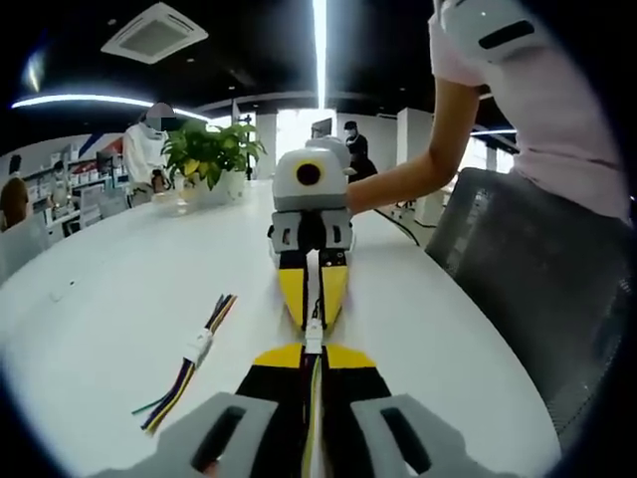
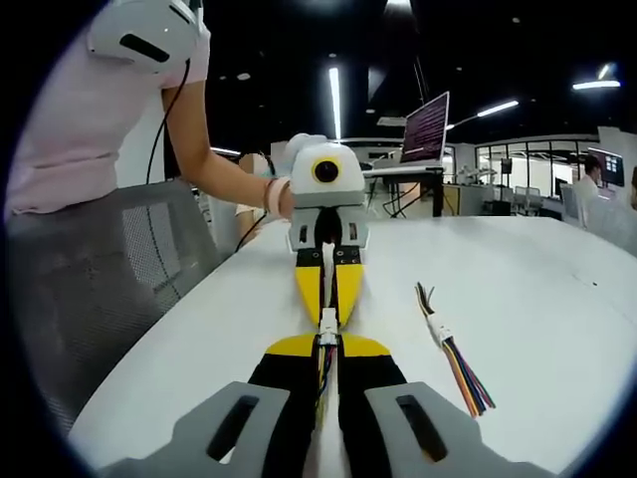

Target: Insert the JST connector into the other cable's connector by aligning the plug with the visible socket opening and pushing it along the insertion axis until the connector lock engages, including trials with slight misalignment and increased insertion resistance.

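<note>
Over the white table (image 1: 109,289), my two yellow-tipped grippers face each other tip to tip. My left gripper (image 1: 313,353) is shut on a cable of coloured wires ending in a small white JST connector (image 1: 314,335). My right gripper (image 2: 327,346) is shut on the other cable, whose white connector (image 2: 327,324) sits just past its tips. The two housings touch end to end in one line. I cannot tell whether the lock is engaged. In the left gripper view the right gripper (image 1: 313,321) points toward me. The right gripper view shows the left gripper (image 2: 327,315) the same way.
A spare multicolour cable with a white connector (image 1: 195,351) (image 2: 444,337) lies loose on the table beside the grippers. A grey mesh chair (image 1: 537,279) (image 2: 109,269) stands at the table edge by the person's arm. A potted plant (image 1: 211,154) and a laptop (image 2: 426,127) stand farther back.
</note>
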Available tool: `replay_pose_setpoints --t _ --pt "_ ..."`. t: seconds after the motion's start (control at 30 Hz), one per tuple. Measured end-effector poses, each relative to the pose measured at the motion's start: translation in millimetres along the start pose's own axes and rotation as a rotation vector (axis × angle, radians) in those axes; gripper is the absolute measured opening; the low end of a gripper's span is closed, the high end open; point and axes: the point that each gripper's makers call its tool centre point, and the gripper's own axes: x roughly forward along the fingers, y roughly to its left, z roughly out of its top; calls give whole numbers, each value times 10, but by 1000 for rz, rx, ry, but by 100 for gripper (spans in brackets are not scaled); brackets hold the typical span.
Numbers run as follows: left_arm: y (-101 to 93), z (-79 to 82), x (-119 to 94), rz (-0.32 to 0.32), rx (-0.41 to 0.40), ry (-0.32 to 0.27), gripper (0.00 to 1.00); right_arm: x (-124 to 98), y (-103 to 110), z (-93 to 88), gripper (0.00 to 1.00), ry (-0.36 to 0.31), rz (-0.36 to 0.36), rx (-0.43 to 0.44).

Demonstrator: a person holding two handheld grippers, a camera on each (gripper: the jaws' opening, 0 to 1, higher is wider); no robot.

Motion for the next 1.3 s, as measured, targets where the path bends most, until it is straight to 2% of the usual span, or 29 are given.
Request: replay_pose_setpoints --t 0.33,0.57,1.3 --pt "29 19 -48 5 -12 -23 0 32 -5 40 2 -5 6 0" --pt "43 -41 -28 1 -8 -6 0 36 -12 -9 2 16 7 -1" --pt "317 -117 -19 50 -11 4 0 91 -282 -51 3 31 -33 -39"
